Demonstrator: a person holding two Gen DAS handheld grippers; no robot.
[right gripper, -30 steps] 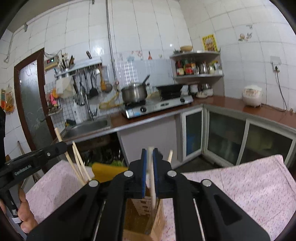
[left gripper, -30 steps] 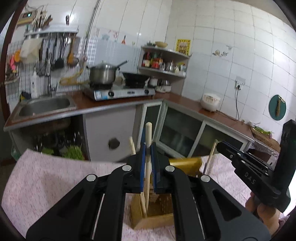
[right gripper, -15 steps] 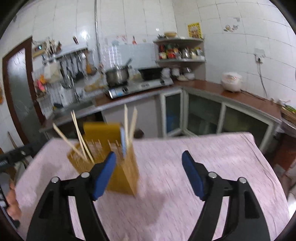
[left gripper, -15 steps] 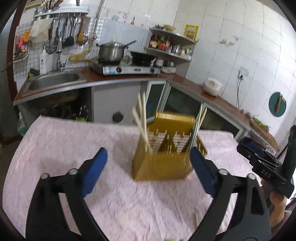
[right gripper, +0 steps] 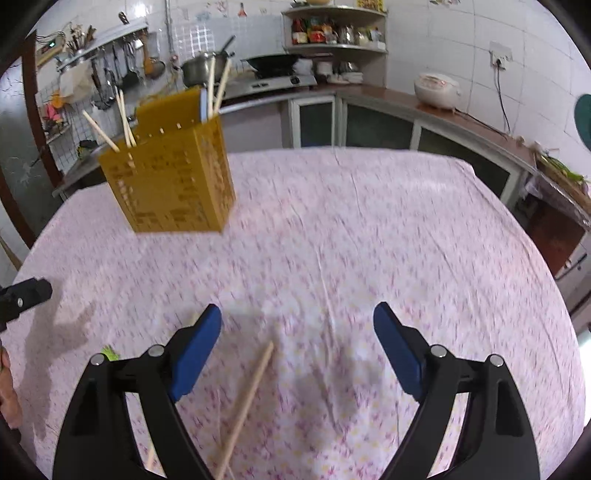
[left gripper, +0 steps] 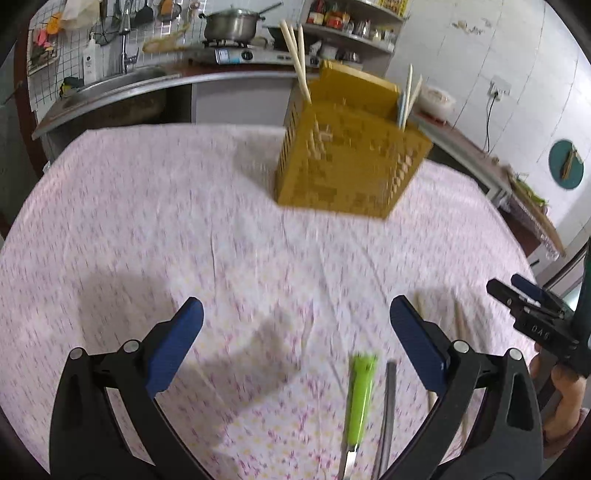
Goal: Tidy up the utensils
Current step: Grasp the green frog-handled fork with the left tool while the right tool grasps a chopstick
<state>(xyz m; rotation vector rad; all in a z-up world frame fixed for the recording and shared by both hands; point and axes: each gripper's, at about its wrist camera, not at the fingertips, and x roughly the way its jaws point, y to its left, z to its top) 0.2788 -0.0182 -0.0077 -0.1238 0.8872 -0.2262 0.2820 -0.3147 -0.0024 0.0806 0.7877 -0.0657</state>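
A yellow slotted utensil holder (left gripper: 351, 162) stands on the pink cloth at the far side, with several chopsticks (left gripper: 295, 59) upright in it; it also shows in the right wrist view (right gripper: 170, 181). My left gripper (left gripper: 295, 343) is open and empty above the near cloth. A green-handled knife (left gripper: 360, 398) and a grey utensil (left gripper: 388, 413) lie near its right finger. My right gripper (right gripper: 297, 343) is open and empty. A loose chopstick (right gripper: 247, 402) lies on the cloth between its fingers.
The table (right gripper: 369, 240) has a pink flowered cloth. Behind it run a kitchen counter with a sink (left gripper: 110, 81), a stove with a pot (left gripper: 229, 29), and a rice cooker (right gripper: 437, 90). The other gripper shows at the right edge of the left wrist view (left gripper: 535, 325).
Both grippers let go of their chopsticks in the holder, opened wide, and pulled back and down toward the near side of the table.
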